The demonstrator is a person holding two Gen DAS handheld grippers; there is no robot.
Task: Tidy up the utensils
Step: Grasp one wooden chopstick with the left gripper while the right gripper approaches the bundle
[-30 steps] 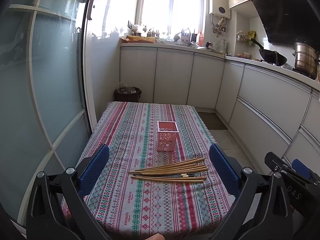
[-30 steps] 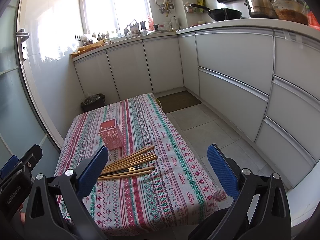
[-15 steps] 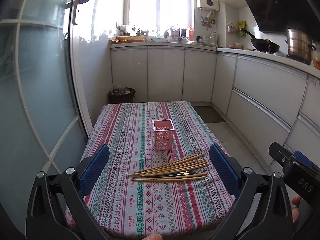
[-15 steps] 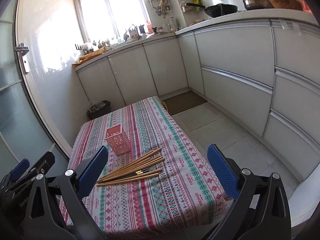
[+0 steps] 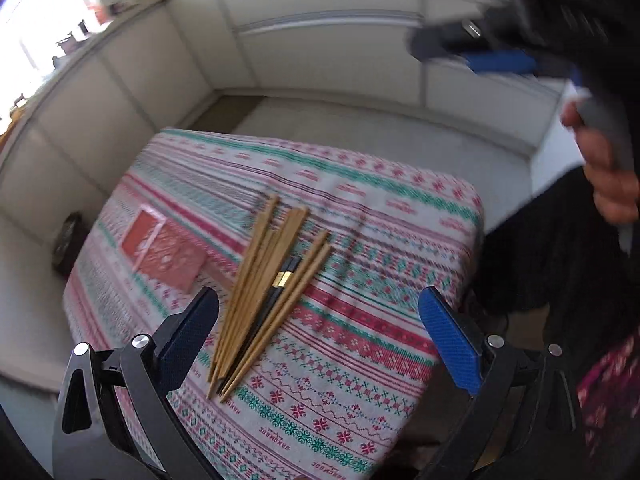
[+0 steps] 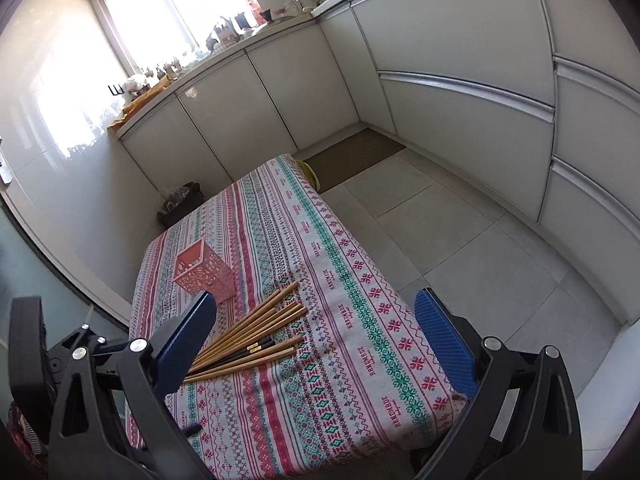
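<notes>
Small kitchen, lit by a bright window at the far end. White lower cabinets along two walls, pale tiled floor, brown mat at the foot of the cabinets.

Low table under a striped tablecloth in red, green and white. Near its middle, a pink openwork utensil holder, standing upright and apart from everything else. Just beside the holder, toward the near edge of the cloth, a loose fan of wooden chopsticks lying flat, with a dark pair among them. Past the far corner of the table, a dark waste bin on the floor.

Left gripper spread wide above the chopsticks, holding nothing. Right gripper likewise spread wide and empty, above the near half of the cloth. At the upper right of the blurred left wrist view, a hand wrapped round the other gripper's handle.
</notes>
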